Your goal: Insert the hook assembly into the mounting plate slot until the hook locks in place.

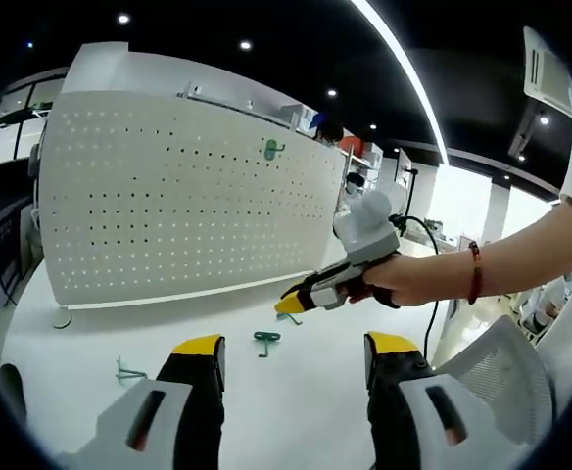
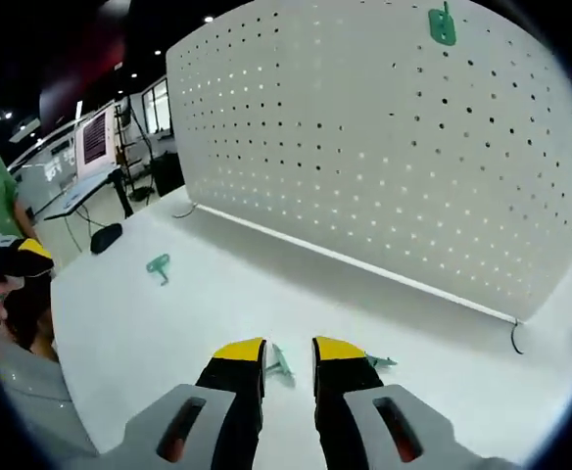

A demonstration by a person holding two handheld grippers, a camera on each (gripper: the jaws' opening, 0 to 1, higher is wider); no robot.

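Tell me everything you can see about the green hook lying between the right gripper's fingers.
The small green hook looks like moulded plastic or coated metal, lying flat on the white tabletop in front of the white pegboard. The right gripper hangs over it, its yellow-tipped fingers either side and partly hiding it. The fingers are narrowly apart; whether they touch it is unclear.

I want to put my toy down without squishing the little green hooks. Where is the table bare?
The widest bare patch of white table runs along the foot of the pegboard. More lies between the loose hook on one side and the right gripper. It is crowded at that gripper's fingers, where another green hook lies.
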